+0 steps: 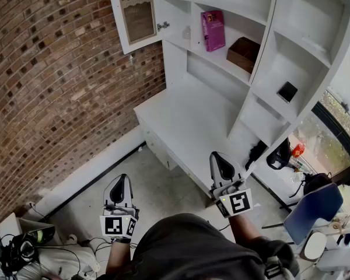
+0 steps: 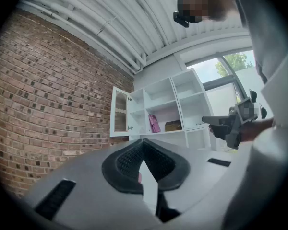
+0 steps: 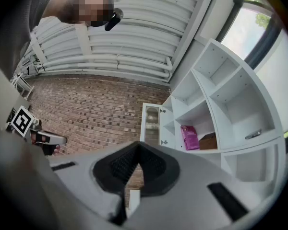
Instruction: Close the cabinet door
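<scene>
Task not begun. Glass-paned cabinet door stands swung wide open at the upper left of the white shelf unit, above the desk. Left tongs and right tongs are both pressed together, empty, held low, well apart from the door. All left to do: reach up, push door shut.

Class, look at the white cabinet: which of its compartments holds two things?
The middle-row compartment beside the open door: a pink book stands next to a brown box there. Others look bare or hold one small black thing.
</scene>
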